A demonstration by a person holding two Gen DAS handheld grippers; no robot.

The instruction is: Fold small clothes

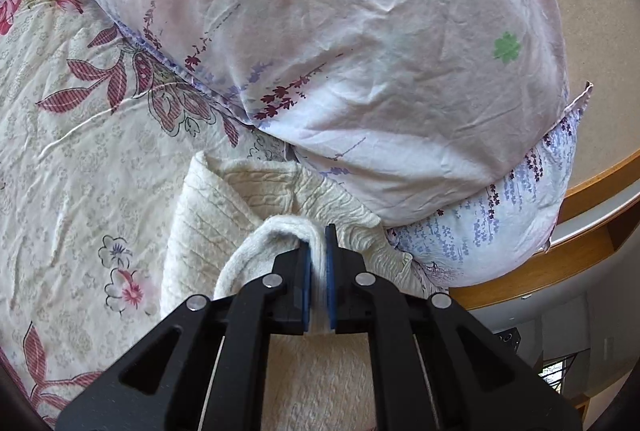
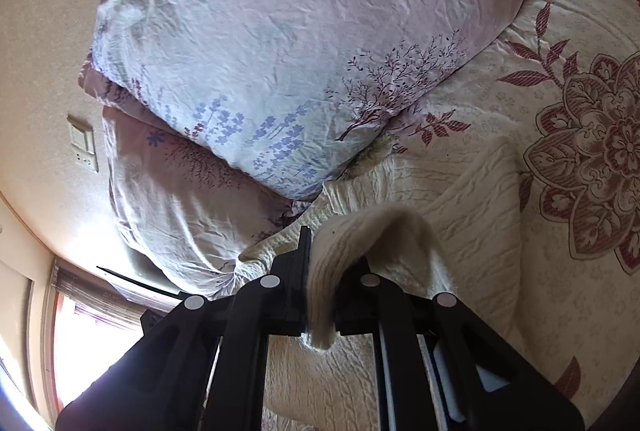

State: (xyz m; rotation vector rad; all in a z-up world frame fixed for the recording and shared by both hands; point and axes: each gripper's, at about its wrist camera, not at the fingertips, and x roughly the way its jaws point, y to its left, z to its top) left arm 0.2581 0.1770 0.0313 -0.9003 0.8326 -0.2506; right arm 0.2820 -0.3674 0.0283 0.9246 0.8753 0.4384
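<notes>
Both grippers pinch folds of a cream knitted garment (image 1: 224,199) on the flowered bed sheet (image 1: 80,159). The left gripper (image 1: 318,255) fingers clamp one edge, the right gripper (image 2: 320,263) fingers another, near the stacked pillows (image 2: 280,43).

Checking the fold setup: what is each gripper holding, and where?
Both hold the cream knitted garment: left gripper and right gripper each pinch a folded edge.

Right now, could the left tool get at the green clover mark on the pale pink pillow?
Probably not as it stands: the left tool is shut on a fold of the cream knitted garment. The path to the green clover mark on the pale pink pillow looks clear.
</notes>
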